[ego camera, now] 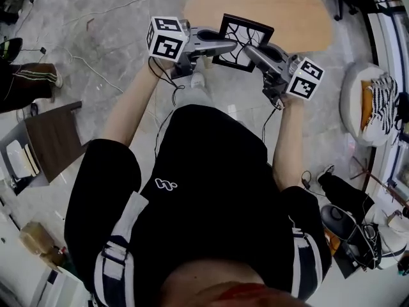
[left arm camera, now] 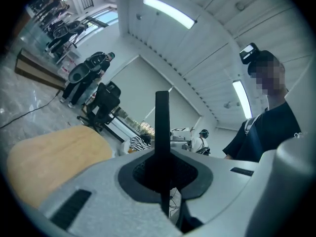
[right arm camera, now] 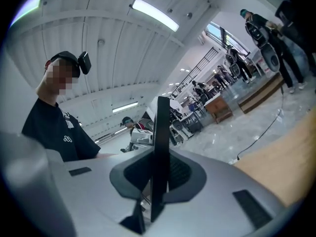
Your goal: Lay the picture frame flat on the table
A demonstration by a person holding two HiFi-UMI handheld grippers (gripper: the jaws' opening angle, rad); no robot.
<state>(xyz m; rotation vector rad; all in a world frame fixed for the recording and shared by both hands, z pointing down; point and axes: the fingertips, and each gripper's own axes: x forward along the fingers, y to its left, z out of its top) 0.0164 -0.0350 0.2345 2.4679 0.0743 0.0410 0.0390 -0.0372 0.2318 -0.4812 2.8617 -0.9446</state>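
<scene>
I hold a black picture frame [ego camera: 242, 41] with a white line pattern between both grippers, in the air at the near edge of the round wooden table [ego camera: 287, 8]. My left gripper [ego camera: 234, 45] is shut on the frame's left edge, and the frame's edge [left arm camera: 162, 132] rises as a thin black bar between its grey pads. My right gripper [ego camera: 248, 50] is shut on the right edge, where the frame [right arm camera: 160, 147] stands edge-on between the jaws. The frame looks tilted toward me, off the tabletop.
The wooden tabletop [left arm camera: 49, 157] lies just beyond the frame. A brown side table [ego camera: 54, 136] stands on the floor at left, a white round seat with a striped cloth [ego camera: 377, 101] at right. Cables run across the marble floor [ego camera: 108, 24]. Bags and shoes lie at lower right.
</scene>
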